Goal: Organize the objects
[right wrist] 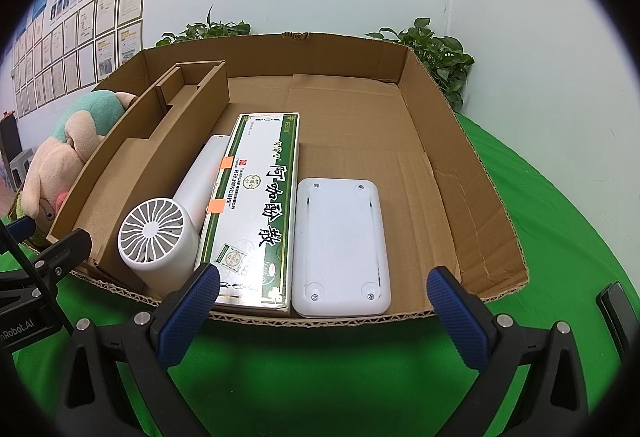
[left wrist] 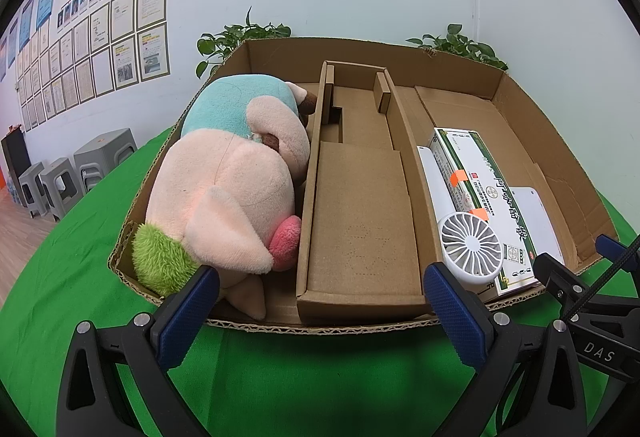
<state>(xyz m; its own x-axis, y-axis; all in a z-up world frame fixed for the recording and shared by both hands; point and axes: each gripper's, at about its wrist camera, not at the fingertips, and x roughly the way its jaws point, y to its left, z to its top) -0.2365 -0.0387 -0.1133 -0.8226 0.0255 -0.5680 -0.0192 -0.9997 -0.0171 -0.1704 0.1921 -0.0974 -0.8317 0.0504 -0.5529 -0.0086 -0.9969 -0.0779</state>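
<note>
Setting: a shallow cardboard tray [left wrist: 592, 237] sits on a green cloth [left wrist: 280, 377], with a white wall and potted plants behind its far edge.
Left gripper [left wrist: 322, 313]: jaws spread wide and holding nothing, poised just outside the tray's near edge, facing the middle.
Right gripper [right wrist: 323, 313]: jaws also spread wide and empty, just outside the near edge, facing the right half.
Plush toy [left wrist: 228, 189]: a pink pig-like soft toy with a teal back and a green tuft fills the tray's left compartment, pressed against the left wall.
Cardboard insert [left wrist: 360, 221]: an empty long trough runs from the near edge to the far edge, between the toy and the other items.
Handheld fan [right wrist: 154, 237]: a white fan lies beside the insert, grille towards the near edge, handle pointing away.
Medicine box [right wrist: 256, 205]: a long green and white carton lies flat, touching the fan's right side.
White device [right wrist: 340, 245]: a flat rounded plastic slab, screw side up, lies just right of the carton at the near edge.
Right side: bare tray floor out to the right wall.
Handling, judged: the toy is probably light and squashy, so pinch its body. The carton looks light and crushable; grip its long sides gently. The fan and slab seem hard and smooth, likely slippery; take the fan by its handle.
</note>
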